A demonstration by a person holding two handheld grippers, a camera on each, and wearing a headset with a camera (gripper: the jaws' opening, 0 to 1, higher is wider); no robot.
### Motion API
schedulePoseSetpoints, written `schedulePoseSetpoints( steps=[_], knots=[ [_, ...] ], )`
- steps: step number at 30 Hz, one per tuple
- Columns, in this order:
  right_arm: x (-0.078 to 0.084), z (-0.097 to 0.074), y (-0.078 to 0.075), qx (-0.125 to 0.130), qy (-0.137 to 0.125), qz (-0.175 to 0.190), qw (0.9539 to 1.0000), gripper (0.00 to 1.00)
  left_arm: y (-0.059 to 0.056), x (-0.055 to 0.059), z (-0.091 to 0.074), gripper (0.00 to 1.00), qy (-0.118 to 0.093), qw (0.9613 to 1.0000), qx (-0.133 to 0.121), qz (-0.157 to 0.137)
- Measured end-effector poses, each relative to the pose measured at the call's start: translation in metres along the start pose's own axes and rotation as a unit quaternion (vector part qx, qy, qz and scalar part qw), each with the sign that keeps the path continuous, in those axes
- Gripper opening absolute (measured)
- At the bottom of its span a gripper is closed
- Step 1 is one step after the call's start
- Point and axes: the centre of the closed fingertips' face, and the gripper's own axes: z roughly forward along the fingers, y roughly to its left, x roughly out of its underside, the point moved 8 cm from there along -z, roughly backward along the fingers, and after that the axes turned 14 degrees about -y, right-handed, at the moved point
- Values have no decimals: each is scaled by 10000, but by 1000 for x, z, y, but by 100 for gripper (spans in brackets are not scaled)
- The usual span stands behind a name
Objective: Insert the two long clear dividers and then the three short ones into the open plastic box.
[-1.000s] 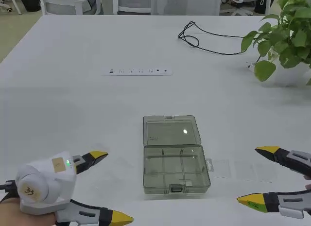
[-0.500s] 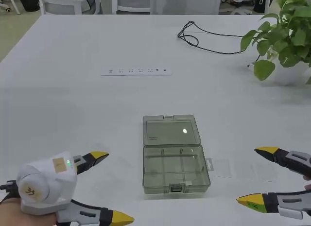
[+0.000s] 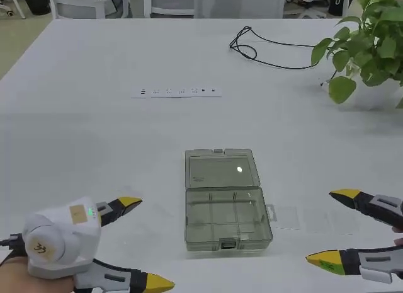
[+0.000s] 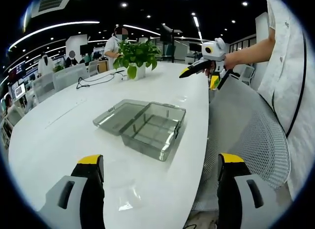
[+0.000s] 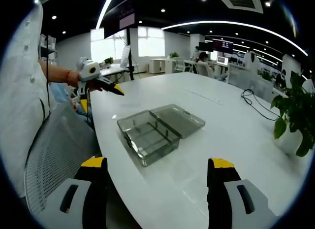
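Observation:
The open smoky plastic box lies near the table's front edge, its lid folded flat behind it. Faint lines cross its inside; I cannot tell whether they are dividers. Clear dividers lie flat on the table just right of the box, and more faint clear pieces lie to its left. My left gripper stands open left of the box, holding nothing. My right gripper is open to the right, over the clear dividers. The box sits ahead of the left gripper, and the box ahead of the right gripper.
A white power strip lies in the middle of the table. A black cable loops at the far side. A potted plant stands at the back right. A mesh chair sits by the table's near edge.

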Motion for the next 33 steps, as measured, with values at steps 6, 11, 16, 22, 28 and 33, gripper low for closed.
schedulePoseSetpoints(
  steps=[6, 11, 16, 22, 28, 33],
  knots=[
    [0, 0, 0, -3, 6, -1, 10000, 84, 0, 0, 0, 98, -19, 10000, -13, -8],
    [0, 1, 1, 1, 1, -2, 10000, 84, 0, 0, 0, 98, -17, 10000, -6, -11],
    [-1, 0, 1, 9, 8, -1, 10000, 84, 0, 0, 0, 98, -7, 10000, 9, -18],
    [-5, 1, 2, 21, -26, -13, 10000, 84, 3, 0, -1, 98, 15, 10000, 6, -12],
    [-6, 2, 0, 12, -47, -11, 10000, 84, 6, -1, 0, 97, 17, 10000, 7, -8],
    [-5, 4, 0, -7, -37, 0, 10000, 84, 8, 0, -1, 97, 39, 10000, -28, -32]
  ],
)
